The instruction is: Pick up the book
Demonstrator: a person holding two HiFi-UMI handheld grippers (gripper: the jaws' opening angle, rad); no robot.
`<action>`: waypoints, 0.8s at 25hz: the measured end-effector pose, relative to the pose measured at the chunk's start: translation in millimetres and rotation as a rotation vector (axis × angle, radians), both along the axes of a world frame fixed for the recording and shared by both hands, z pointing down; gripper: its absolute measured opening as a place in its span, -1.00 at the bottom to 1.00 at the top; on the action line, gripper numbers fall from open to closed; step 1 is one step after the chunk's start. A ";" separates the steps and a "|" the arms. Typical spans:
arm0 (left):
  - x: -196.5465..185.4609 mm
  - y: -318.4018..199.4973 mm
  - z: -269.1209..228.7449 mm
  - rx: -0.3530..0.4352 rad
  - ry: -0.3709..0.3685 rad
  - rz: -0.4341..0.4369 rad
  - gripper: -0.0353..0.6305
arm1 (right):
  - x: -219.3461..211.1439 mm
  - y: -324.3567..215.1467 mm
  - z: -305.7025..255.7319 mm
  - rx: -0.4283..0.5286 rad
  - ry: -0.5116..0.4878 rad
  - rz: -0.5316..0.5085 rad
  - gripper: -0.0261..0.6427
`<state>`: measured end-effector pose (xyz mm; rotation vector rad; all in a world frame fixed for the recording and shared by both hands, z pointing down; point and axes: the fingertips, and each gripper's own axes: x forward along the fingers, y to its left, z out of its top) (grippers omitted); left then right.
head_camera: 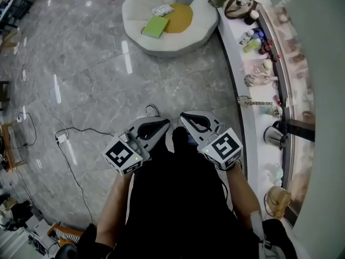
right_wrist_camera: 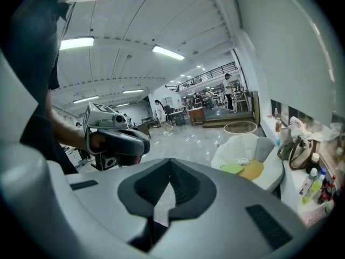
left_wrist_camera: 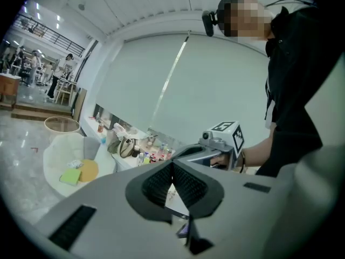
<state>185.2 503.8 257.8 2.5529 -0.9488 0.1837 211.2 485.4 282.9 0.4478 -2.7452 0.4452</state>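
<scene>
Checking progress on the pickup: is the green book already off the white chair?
No, the green book lies on the white chair beside the yellow cushion.

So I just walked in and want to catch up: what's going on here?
A person holds a gripper in each hand, close to the body. The left gripper and right gripper are both shut and empty. The green book lies untouched on the white seat across the floor, next to a yellow cushion.
</scene>
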 end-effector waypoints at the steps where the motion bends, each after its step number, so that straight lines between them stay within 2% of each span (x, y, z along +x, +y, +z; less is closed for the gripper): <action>1: -3.2 -0.6 2.1 -0.002 -0.008 -0.012 -0.85 | -2.6 1.9 2.8 -0.006 0.006 -0.006 -0.88; 5: -14.7 -11.4 5.1 0.006 -0.027 -0.041 -0.85 | -11.8 -6.0 4.2 -0.013 0.016 -0.011 -0.88; 13: -52.8 -52.5 9.1 0.037 -0.050 -0.079 -0.85 | -28.8 -58.8 -2.3 0.040 0.076 0.024 -0.88; 17: -77.6 -81.1 0.7 0.046 0.019 -0.089 -0.85 | -49.8 -86.8 -10.2 0.079 0.106 0.038 -0.88; 20: -105.1 -102.0 1.9 0.059 0.041 -0.102 -0.85 | -70.1 -104.2 -15.1 0.098 0.121 0.049 -0.88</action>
